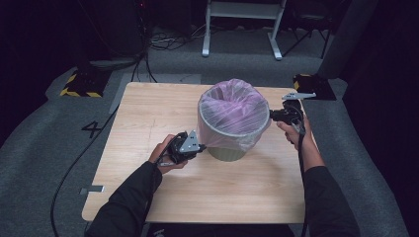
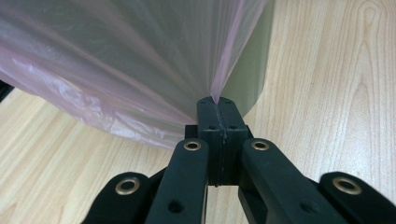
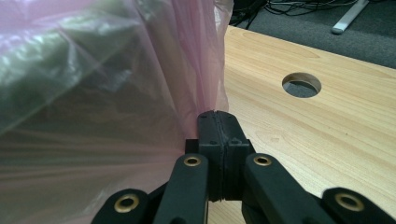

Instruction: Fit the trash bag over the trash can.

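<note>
both tongs pinch pink bag over bin.

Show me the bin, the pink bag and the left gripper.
bin (image 1: 225, 153): high view, bare lower wall.
pink bag (image 1: 232, 111): high view, film stretched over the rim.
left gripper (image 2: 217, 105): left gripper view, shut jaw tips pinching the bag.

Grey carpet surrounds the wooden table; a white desk frame and loose cables sit in the dark behind.
</note>
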Tool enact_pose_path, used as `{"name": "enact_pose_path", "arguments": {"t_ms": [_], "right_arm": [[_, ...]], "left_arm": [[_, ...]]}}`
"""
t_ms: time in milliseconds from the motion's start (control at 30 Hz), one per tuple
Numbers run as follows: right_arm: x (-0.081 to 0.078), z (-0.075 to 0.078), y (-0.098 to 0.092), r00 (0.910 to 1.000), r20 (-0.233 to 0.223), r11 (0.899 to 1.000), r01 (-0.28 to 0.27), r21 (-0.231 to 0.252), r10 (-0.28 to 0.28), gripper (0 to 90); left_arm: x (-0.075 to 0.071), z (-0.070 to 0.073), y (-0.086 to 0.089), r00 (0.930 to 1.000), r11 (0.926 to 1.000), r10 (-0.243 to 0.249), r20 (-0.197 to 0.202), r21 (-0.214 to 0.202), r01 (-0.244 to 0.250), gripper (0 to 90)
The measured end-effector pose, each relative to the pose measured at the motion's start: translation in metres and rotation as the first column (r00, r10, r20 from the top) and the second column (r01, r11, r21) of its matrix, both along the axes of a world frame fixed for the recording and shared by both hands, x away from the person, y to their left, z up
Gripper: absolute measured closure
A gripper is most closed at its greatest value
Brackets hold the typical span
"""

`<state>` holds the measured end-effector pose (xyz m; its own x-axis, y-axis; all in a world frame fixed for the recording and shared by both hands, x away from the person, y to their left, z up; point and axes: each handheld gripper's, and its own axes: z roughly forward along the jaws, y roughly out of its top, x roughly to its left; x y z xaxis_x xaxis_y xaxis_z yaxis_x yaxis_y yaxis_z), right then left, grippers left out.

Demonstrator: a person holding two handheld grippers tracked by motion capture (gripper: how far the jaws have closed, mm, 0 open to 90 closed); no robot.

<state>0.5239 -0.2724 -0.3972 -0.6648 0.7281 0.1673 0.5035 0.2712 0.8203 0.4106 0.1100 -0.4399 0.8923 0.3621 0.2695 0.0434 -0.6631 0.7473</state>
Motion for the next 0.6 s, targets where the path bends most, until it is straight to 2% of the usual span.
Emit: {"name": "enact_pose_path", "arguments": {"t_ms": [100, 133, 167, 200, 267, 333, 400, 433, 467, 500, 567, 600], "right_arm": [[-0.002, -0.001, -0.003, 0.9999, 0.007, 1.0, 0.008, 0.004, -0.008, 88.0], [-0.003, -0.001, -0.004, 0.9998, 0.015, 1.0, 0.013, 0.0, -0.013, 83.9], [-0.004, 0.0, -0.005, 0.9994, 0.022, 1.0, 0.029, -0.011, -0.028, 80.1], [-0.004, 0.002, -0.007, 0.999, 0.032, 0.999, 0.031, -0.015, -0.03, 78.8], [-0.008, 0.009, -0.013, 0.9979, 0.056, 0.999, 0.033, 0.014, -0.034, 68.2], [-0.011, 0.018, -0.018, 0.9968, 0.074, 0.999, 0.027, 0.037, -0.03, 62.3], [-0.015, 0.029, -0.021, 0.9953, 0.095, 0.999, 0.014, 0.04, -0.018, 51.3], [-0.018, 0.035, -0.023, 0.994, 0.108, 0.999, 0.015, 0.036, -0.018, 46.5], [-0.02, 0.04, -0.024, 0.9926, 0.12, 0.999, 0.014, 0.036, -0.018, 43.8], [-0.023, 0.047, -0.025, 0.9904, 0.137, 0.999, 0.009, 0.043, -0.015, 39.4], [-0.028, 0.057, -0.025, 0.9872, 0.159, 0.998, -0.004, 0.056, -0.005, 36.6], [-0.03, 0.061, -0.024, 0.9859, 0.167, 0.998, -0.009, 0.058, -0.001, 35.4]], "left_arm": [[-0.002, 0.0, 0.001, 1.0, 0.9999, 0.009, 0.002, -0.01, -0.009, 89.8], [-0.001, 0.001, 0.002, 0.9994, 0.999, 0.035, -0.002, -0.027, -0.035, 82.8], [-0.001, 0.002, 0.004, 0.9987, 0.9978, 0.05, -0.01, -0.043, -0.05, 69.5], [-0.002, 0.004, 0.007, 0.9982, 0.995, 0.053, -0.029, -0.083, -0.055, 65.9], [-0.004, 0.009, 0.012, 0.9958, 0.9874, 0.076, -0.051, -0.135, -0.082, 44.6], [-0.006, 0.016, 0.019, 0.9903, 0.9716, 0.108, -0.087, -0.202, -0.124, 31.8], [-0.01, 0.023, 0.028, 0.9857, 0.9498, 0.125, -0.112, -0.273, -0.152, 19.3], [-0.012, 0.027, 0.032, 0.9844, 0.939, 0.129, -0.119, -0.304, -0.16, 16.5], [-0.014, 0.03, 0.037, 0.9804, 0.9211, 0.145, -0.133, -0.344, -0.183, 15.4], [-0.015, 0.032, 0.041, 0.9767, 0.9082, 0.155, -0.148, -0.368, -0.2, 15.5], [-0.016, 0.035, 0.047, 0.9716, 0.8927, 0.166, -0.169, -0.393, -0.22, 15.5], [-0.017, 0.035, 0.051, 0.9694, 0.8879, 0.173, -0.174, -0.398, -0.23, 15.5]]}}
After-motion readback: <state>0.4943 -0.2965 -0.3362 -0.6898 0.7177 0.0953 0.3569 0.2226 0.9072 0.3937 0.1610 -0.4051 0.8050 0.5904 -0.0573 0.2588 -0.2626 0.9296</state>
